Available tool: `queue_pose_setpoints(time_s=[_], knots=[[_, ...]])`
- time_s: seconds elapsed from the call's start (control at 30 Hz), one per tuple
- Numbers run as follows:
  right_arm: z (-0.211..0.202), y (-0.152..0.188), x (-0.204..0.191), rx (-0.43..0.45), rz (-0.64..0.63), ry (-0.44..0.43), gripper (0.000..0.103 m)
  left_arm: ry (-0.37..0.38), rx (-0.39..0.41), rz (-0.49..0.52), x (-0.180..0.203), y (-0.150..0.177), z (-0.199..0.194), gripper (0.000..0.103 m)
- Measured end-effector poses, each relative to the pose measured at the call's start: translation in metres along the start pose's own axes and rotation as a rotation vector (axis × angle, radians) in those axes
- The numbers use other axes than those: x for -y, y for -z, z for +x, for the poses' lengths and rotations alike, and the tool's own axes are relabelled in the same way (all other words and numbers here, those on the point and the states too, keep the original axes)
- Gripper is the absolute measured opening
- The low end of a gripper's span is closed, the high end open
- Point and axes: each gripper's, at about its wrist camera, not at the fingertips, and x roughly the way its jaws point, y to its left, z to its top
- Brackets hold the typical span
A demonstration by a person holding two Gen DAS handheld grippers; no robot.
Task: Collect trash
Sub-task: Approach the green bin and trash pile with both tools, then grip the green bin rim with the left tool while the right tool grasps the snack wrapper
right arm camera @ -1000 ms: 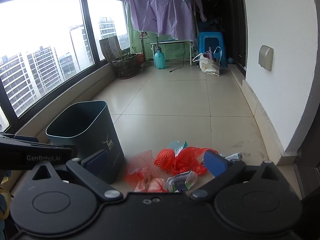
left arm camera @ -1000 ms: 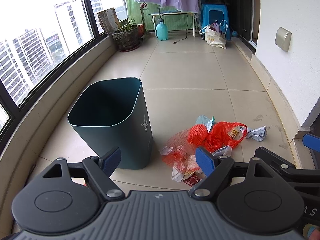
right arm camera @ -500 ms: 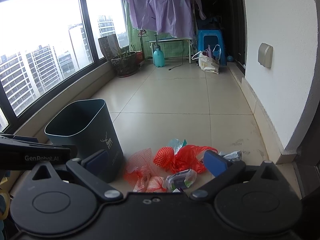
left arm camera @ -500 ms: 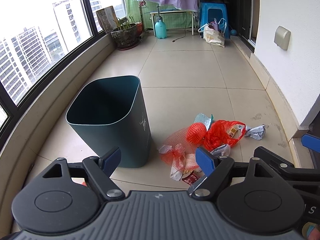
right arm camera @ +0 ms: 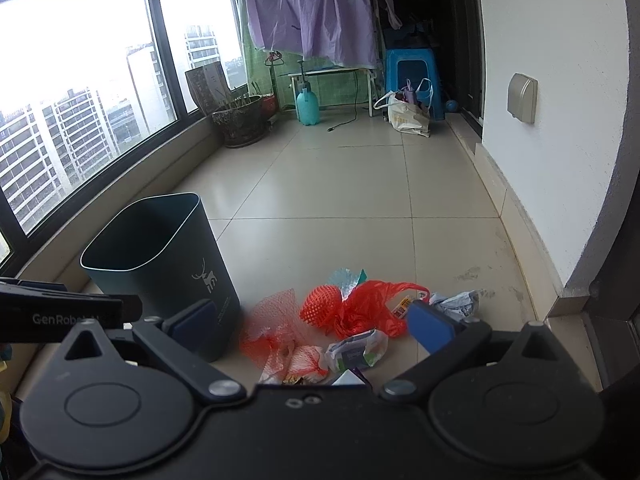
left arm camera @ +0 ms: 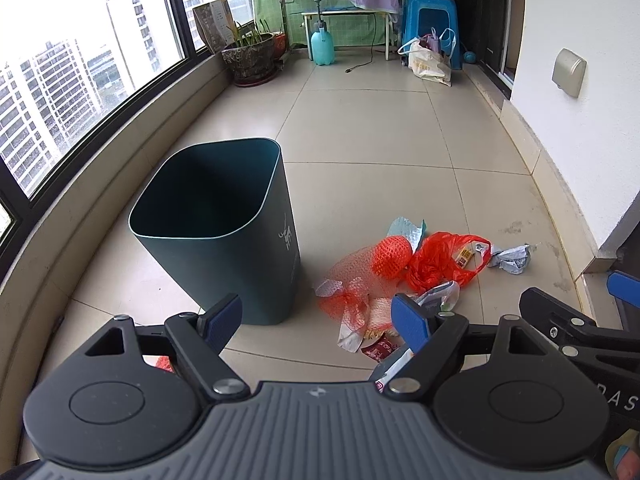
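Observation:
A dark green bin (left arm camera: 224, 240) (right arm camera: 160, 268) stands upright on the tiled floor, with nothing visible inside. Right of it lies a heap of trash: an orange net bag (left arm camera: 360, 276) (right arm camera: 276, 328), an orange foam net (left arm camera: 390, 254) (right arm camera: 322, 306), a red plastic bag (left arm camera: 440, 258) (right arm camera: 372, 306), a crumpled grey paper (left arm camera: 512, 258) (right arm camera: 458, 302) and a clear wrapper (right arm camera: 356, 350) (left arm camera: 438, 294). My left gripper (left arm camera: 318, 316) hangs open above the floor between bin and heap, holding nothing. My right gripper (right arm camera: 312, 322) is open too, above the heap.
A low ledge under the windows (left arm camera: 80, 92) runs along the left; a white wall (left arm camera: 580, 120) bounds the right. Far back stand a potted plant (left arm camera: 250, 56), a teal spray bottle (left arm camera: 322, 46), a blue stool (left arm camera: 430, 20) and a shopping bag (left arm camera: 430, 62). Bare floor (left arm camera: 380, 128) lies beyond the bin.
Both views have shifted slightly; bin and trash sit a little higher and farther in frame. Nothing has been grasped and both grippers stay open.

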Motion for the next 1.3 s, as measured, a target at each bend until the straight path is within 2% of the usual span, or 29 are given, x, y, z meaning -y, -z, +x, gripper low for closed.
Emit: queue_pose_setpoints(time_s=[0.17, 0.4, 0.6, 0.8, 1.03, 1.23, 1.3], knots=[[0.004, -0.004, 0.004, -0.010, 0.015, 0.020, 0.102, -0.052, 0.000, 0.041, -0.002, -0.004, 0.008, 0.082], [0.008, -0.006, 0.003, -0.019, 0.012, 0.020, 0.102, -0.041, 0.004, 0.021, -0.005, -0.007, 0.007, 0.082], [0.015, -0.023, 0.013, -0.030, 0.055, 0.051, 0.102, -0.072, -0.030, -0.051, -0.042, -0.041, 0.017, 0.082], [0.044, -0.047, 0.019, -0.065, 0.035, 0.098, 0.102, -0.112, -0.051, -0.085, -0.089, -0.084, 0.040, 0.082], [0.108, -0.042, 0.016, -0.232, 0.046, 0.160, 0.102, -0.122, -0.143, -0.189, -0.147, -0.111, 0.099, 0.082], [0.170, -0.031, 0.011, -0.378, 0.109, 0.187, 0.099, -0.147, -0.159, -0.260, -0.197, -0.129, 0.144, 0.082], [0.187, -0.028, 0.006, -0.403, 0.105, 0.178, 0.098, -0.165, -0.152, -0.271, -0.214, -0.135, 0.159, 0.082]])
